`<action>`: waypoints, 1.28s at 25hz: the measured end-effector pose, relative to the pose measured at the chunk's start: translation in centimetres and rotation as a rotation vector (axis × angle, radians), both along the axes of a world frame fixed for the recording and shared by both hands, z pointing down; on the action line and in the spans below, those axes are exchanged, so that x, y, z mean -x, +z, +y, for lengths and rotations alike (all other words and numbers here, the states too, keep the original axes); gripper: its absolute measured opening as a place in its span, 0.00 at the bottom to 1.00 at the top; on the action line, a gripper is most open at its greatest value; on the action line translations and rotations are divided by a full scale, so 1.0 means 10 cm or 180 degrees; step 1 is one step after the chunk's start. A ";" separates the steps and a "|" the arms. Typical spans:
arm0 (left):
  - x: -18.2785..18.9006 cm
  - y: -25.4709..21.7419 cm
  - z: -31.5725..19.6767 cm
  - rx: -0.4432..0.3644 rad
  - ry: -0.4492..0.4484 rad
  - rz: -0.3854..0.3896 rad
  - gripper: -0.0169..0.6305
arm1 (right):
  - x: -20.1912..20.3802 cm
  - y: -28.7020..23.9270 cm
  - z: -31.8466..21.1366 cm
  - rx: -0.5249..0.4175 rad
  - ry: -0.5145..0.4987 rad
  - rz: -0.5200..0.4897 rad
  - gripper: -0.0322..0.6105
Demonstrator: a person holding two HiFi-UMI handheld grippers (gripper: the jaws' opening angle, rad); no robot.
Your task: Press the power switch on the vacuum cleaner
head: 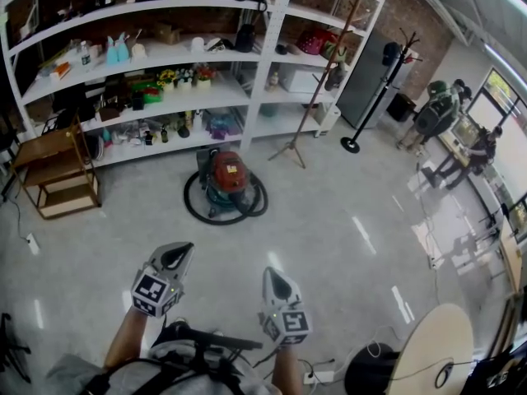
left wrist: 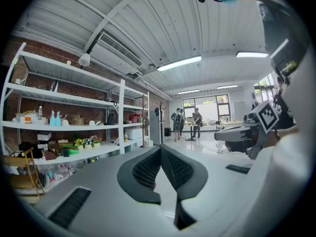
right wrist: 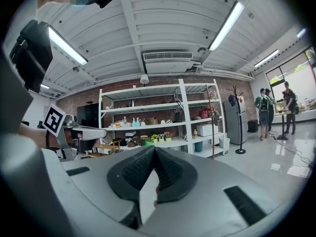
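A person stands on a glossy grey floor (head: 346, 220) with a gripper in each hand, both held low and pointed forward. The left gripper (head: 176, 256) has its jaws pressed together at the tips with nothing between them. The right gripper (head: 277, 279) is likewise closed on nothing. The vacuum (head: 228, 179), red on top with a dark body, sits on the floor well ahead of both grippers, just in front of the white shelves (head: 272, 64). Its black hose (head: 198, 212) lies looped around it. Its switch is too small to make out. A wooden cart (head: 53, 171) stands at the left near the shelves, and a black coat stand (head: 375, 97) at the right. Two people (head: 449, 130) stand farther right by the windows. A round table (head: 432, 352) shows at the lower right.
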State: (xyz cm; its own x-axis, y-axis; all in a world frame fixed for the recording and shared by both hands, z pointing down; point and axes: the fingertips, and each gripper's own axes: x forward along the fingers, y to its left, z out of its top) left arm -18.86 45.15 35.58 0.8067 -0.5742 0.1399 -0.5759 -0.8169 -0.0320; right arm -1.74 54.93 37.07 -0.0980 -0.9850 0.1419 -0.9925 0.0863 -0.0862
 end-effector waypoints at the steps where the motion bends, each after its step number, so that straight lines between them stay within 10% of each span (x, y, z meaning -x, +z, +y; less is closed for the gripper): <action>1: -0.01 -0.01 0.02 -0.0004 -0.0031 0.0019 0.04 | -0.01 0.01 0.01 -0.0012 -0.0034 0.0005 0.07; 32: -0.29 -0.03 -1.80 0.0074 0.0060 0.0055 0.04 | -0.18 -0.04 -1.86 0.0076 -0.0056 -0.0034 0.07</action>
State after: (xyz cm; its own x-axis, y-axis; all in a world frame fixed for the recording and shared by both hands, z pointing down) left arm -15.95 27.16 35.28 0.8198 -0.5556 0.1390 -0.5607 -0.8280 -0.0032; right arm 0.05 36.30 36.70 -0.1169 -0.9795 0.1643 -0.9899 0.1016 -0.0991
